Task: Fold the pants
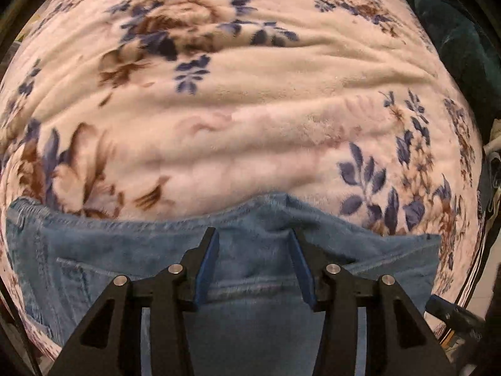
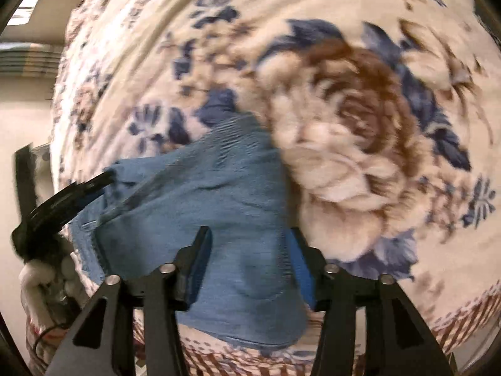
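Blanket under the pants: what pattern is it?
Cream blanket with blue and brown flowers; clearest in the left wrist view.

Beyond the left claw (image 1: 253,244), the cream fleece blanket with blue and brown flowers (image 1: 250,100) lies bare across the whole upper part of the left wrist view; only shallow wrinkles break the surface. The folded light-blue denim pants (image 1: 125,250) occupy the strip beneath and to both sides of that claw. A dark teal fabric mass (image 1: 463,31) borders the blanket at the upper right edge.

In the right wrist view, open blanket extends ahead and right of the right claw (image 2: 250,250). To its left, the other black claw (image 2: 62,200) and a white-gloved hand (image 2: 34,279) stand close by the denim edge.
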A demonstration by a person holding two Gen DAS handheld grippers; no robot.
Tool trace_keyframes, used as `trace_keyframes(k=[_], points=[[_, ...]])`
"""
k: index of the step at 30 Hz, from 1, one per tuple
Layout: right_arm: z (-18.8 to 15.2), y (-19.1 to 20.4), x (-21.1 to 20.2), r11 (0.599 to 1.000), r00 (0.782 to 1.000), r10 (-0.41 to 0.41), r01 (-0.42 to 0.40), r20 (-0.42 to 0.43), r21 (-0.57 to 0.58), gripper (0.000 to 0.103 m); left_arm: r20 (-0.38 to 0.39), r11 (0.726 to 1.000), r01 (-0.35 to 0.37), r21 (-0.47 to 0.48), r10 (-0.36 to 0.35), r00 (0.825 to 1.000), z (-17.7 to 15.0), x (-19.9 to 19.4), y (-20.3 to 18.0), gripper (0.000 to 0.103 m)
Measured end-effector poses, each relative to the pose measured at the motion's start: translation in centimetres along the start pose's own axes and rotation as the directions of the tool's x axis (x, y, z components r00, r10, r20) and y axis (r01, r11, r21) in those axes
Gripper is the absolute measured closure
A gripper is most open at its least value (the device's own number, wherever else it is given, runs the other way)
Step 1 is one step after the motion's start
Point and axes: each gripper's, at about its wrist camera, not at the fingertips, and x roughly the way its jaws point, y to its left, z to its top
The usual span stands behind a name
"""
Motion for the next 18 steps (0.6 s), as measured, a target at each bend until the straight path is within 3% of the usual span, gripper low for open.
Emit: trace_keyframes(k=[3, 7, 10, 13, 14, 15, 18], points=[[-0.4, -1.9, 2.7, 1.000, 0.994, -0.024, 0.024, -0.106, -0.005, 0.044, -0.005, 0.999, -0.023, 0.029, 0.023, 1.000, -1.4, -0.5, 0.5, 0.059], [-1.1, -3.1, 3.9, 0.999, 0.988, -0.046, 0.046, -0.148, -0.005, 0.040, -0.011, 0.999, -0.036, 0.021, 0.036, 0.999, -3.0, -0.7, 1.1, 0.059], [-0.4, -2.3, 1.3, 0.997, 0.996, -0.059, 0.056, -0.063, -0.043, 0.040, 0.033, 0.999, -0.027, 0.043, 0.026, 0.999, -4.3, -2.7, -0.5, 0.059], [1.2, -0.4, -1.5, 0.982, 0.996, -0.078, 0.083, 0.038, -0.168, 0.045, 0.080, 0.994, -0.040, 0.099, 0.032, 0.996, -5.9, -4.5, -2.7, 0.059], [1.8, 0.5, -1.9, 0.970, 0.996, -0.078, 0.087, 0.048, -0.227, 0.061, 0.089, 0.993, -0.043, 0.111, 0.033, 0.995, -6.0, -4.8, -3.4, 0.059], [2.4, 1.4, -2.1, 0.956, 0.995, -0.085, 0.095, 0.046, -0.278, 0.066, 0.092, 0.991, -0.047, 0.128, 0.035, 0.995, -6.2, -5.0, -4.1, 0.059], [3.5, 5.5, -1.9, 0.858, 0.991, -0.130, 0.127, 0.029, -0.498, 0.067, 0.072, 0.990, -0.054, 0.127, 0.045, 0.996, -5.9, -3.6, -5.1, 0.059]])
